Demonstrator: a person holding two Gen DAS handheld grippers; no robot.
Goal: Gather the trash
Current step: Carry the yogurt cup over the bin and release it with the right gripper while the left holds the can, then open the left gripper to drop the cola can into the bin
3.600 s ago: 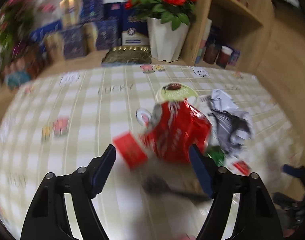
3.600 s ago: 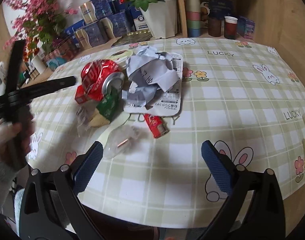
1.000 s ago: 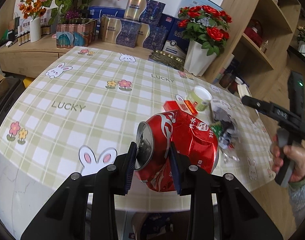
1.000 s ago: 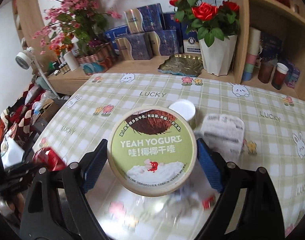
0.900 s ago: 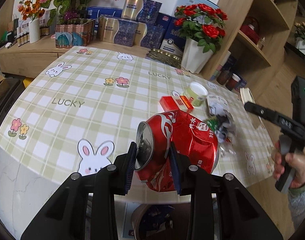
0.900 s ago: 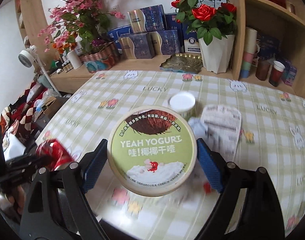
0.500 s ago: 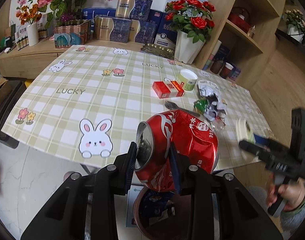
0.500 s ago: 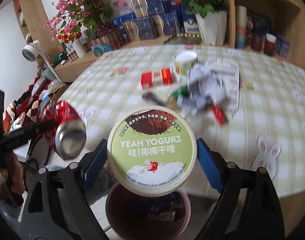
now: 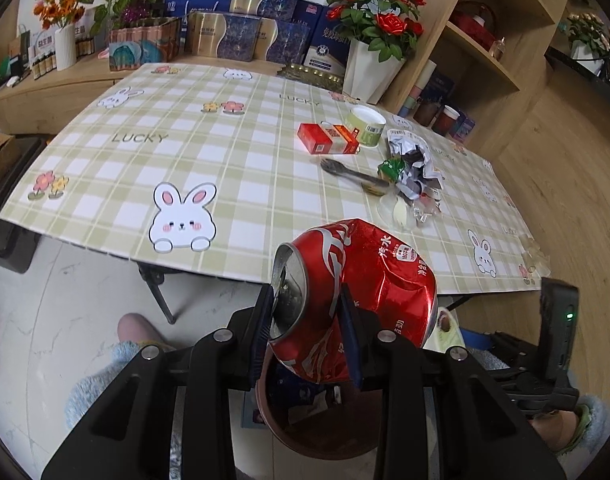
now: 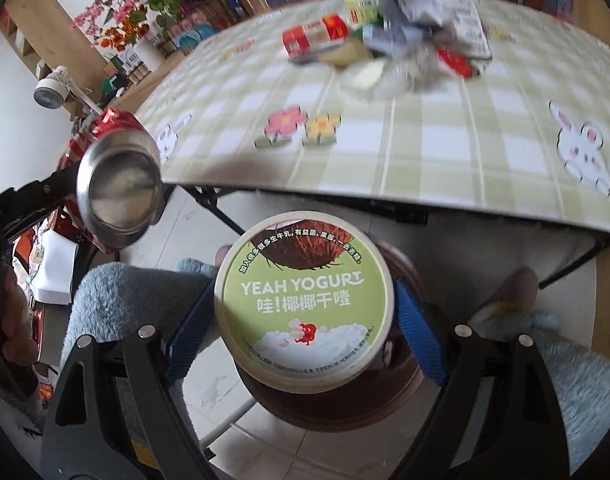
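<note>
My left gripper is shut on the top end of a crushed red soda can, which hangs over a brown waste bin on the floor beside the table. The same can shows at the left of the right wrist view. My right gripper is shut on a green yogurt lid, its blue pads pressed on both edges, right above the brown bin. On the checked tablecloth remain a red box, a yogurt cup, crumpled paper and a fork.
A person's fuzzy blue slippers stand on the white tile floor on both sides of the bin. Black table legs run under the table edge. Shelves, gift boxes and a white rose pot stand behind the table.
Both grippers have come off the table toward its near edge and sunk over the bin. The bin, first hidden, is now under the can and the lid. Both grips are unchanged.
</note>
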